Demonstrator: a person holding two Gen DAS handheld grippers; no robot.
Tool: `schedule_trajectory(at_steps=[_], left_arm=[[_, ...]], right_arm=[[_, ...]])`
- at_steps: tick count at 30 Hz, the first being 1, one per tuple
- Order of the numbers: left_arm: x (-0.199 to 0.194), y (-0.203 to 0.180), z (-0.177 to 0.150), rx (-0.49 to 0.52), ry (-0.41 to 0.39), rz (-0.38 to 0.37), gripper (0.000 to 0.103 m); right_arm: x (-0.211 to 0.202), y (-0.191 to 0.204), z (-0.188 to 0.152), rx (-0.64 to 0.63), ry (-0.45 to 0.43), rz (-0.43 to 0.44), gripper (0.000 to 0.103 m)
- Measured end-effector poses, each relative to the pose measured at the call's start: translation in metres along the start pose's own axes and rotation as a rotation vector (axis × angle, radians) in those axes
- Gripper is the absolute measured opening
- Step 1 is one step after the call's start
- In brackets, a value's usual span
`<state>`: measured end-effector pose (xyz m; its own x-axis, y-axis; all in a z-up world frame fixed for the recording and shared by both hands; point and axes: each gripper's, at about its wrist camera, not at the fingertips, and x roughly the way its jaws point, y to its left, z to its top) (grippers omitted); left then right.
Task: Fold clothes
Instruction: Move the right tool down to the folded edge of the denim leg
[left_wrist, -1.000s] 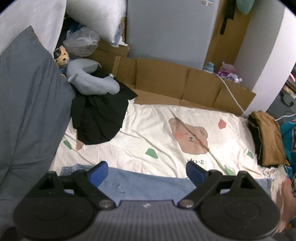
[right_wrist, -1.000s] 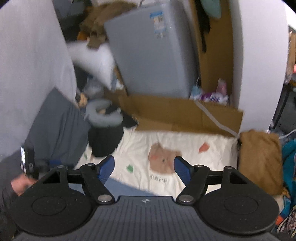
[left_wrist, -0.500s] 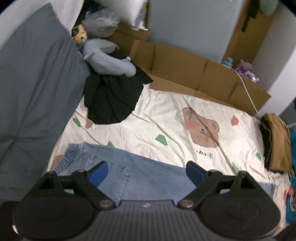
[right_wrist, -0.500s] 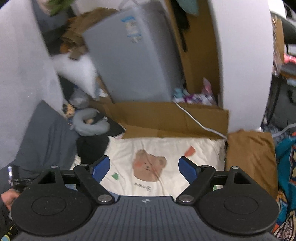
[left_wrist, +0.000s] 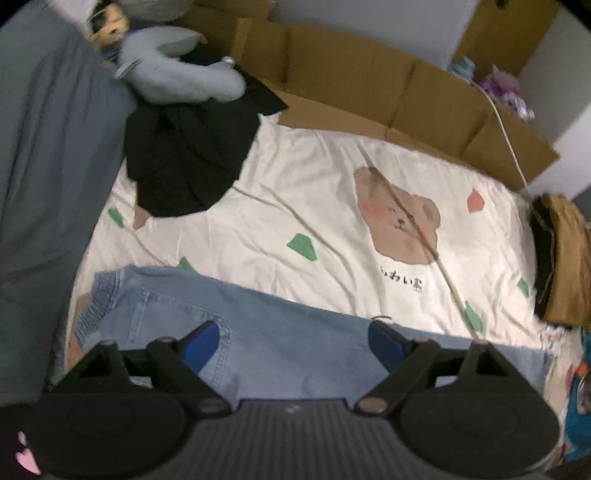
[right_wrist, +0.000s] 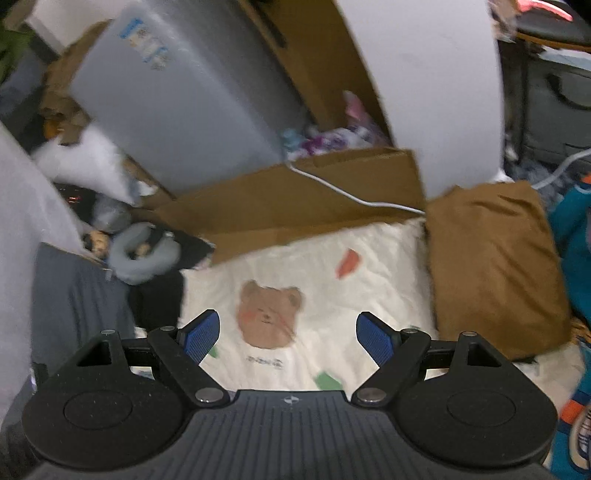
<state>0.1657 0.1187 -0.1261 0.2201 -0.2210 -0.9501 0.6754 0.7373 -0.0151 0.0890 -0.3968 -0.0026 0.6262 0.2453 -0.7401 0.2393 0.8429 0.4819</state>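
Light blue jeans (left_wrist: 258, 332) lie flat across the near side of the cream bear-print bed sheet (left_wrist: 314, 206), waistband to the left. My left gripper (left_wrist: 293, 341) hangs open above the jeans, with nothing between its blue pads. In the right wrist view my right gripper (right_wrist: 288, 336) is also open and empty, held higher over the sheet (right_wrist: 314, 280); the jeans are hidden from that view. A crumpled black garment (left_wrist: 184, 158) sits at the sheet's far left corner. A folded brown garment (left_wrist: 569, 258) rests on a dark one at the right edge.
A grey pillow (left_wrist: 48, 166) borders the left side, with a grey neck pillow (left_wrist: 177, 74) behind the black garment. Flattened cardboard (left_wrist: 388, 88) lines the far edge, crossed by a white cable (right_wrist: 351, 195). A grey appliance (right_wrist: 177, 96) stands beyond it.
The left gripper has tilted down and moved forward, so more of the jeans shows. The right gripper has swung right and tilted, and the brown garment looms larger. Both stay open.
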Motion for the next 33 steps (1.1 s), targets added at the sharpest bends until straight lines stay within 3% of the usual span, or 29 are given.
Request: schedule_trajectory(at_steps=[6, 10, 13, 21, 26, 33], left_arm=[[0.017, -0.035, 0.009, 0.107, 0.009, 0.011, 0.09], [0.028, -0.044, 0.0, 0.094, 0.019, 0.021, 0.089], [0.027, -0.05, -0.011, 0.065, 0.02, 0.01, 0.089], [0.026, -0.064, -0.033, 0.088, 0.011, -0.003, 0.09], [0.05, -0.063, -0.056, 0.086, 0.047, 0.042, 0.09], [0.084, -0.063, -0.093, 0.081, 0.111, 0.038, 0.09]], right_arm=[[0.0, -0.04, -0.016, -0.071, 0.03, -0.029, 0.086], [0.006, -0.077, -0.043, -0.014, 0.04, -0.054, 0.085], [0.013, -0.095, -0.059, -0.047, 0.056, -0.081, 0.085], [0.047, -0.157, -0.122, 0.074, 0.063, -0.1, 0.081], [0.065, -0.184, -0.16, 0.108, 0.049, -0.092, 0.081], [0.098, -0.221, -0.216, 0.182, 0.047, -0.13, 0.081]])
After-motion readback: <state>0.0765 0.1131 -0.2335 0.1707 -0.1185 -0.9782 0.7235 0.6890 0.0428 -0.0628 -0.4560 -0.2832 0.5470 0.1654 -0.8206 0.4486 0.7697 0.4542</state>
